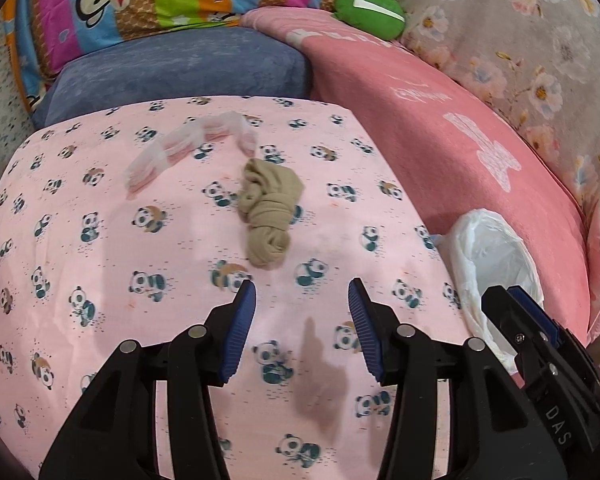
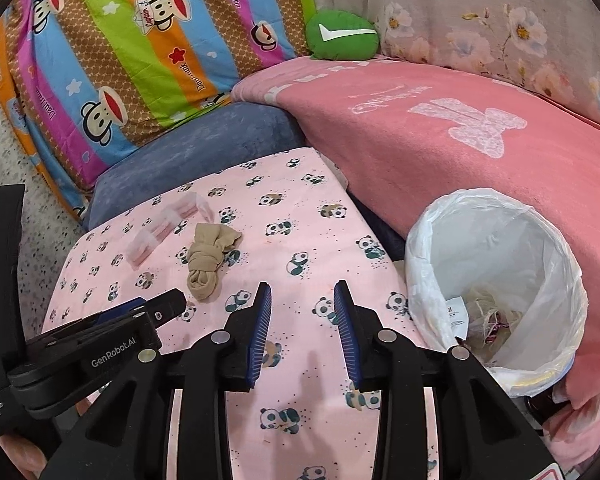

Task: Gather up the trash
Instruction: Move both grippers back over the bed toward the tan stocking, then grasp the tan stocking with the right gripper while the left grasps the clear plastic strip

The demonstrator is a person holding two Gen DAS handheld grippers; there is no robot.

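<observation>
Trash lying in two pieces on the panda-print cloth (image 1: 100, 280): knotted beige stocking (image 1: 267, 216) sitting near the middle, bunched and twisted, tilted slightly toward the far edge; crumpled pink-and-white plastic wrapper (image 1: 188, 148) stretching just beyond it and to the left, nearly touching at the stocking's far end. Same pair showing in the right wrist view, stocking (image 2: 208, 260) ahead and left of the fingers, wrapper (image 2: 168, 228) beyond it.

Left gripper (image 1: 302, 292) hovering low over the cloth just short of the stocking, blue-padded fingers (image 1: 242, 320) spread well apart, holding nothing. Right gripper (image 2: 302, 294) likewise hanging over the cloth with its fingers standing apart and nothing between them, pointing between the stocking and the bin. Each gripper's black body appearing at the edge of the other's view.

Trash bin (image 2: 500, 272) standing off the right edge of the cloth, lined with a white plastic bag, mouth tilted toward the camera, some paper and tangled scraps already lying at the bottom. Bin rim (image 1: 496, 264) also peeking in at the right of the left wrist view.

Farther out: pink blanket (image 2: 440, 152) with a pale bow pattern rising behind the bin; blue-grey cushion (image 1: 180, 68) sitting past the far edge of the cloth; striped monkey-print quilt (image 2: 120, 52) piled behind that; green plush (image 2: 342, 34) with a white tick mark resting between quilt and floral fabric (image 1: 520, 40).
</observation>
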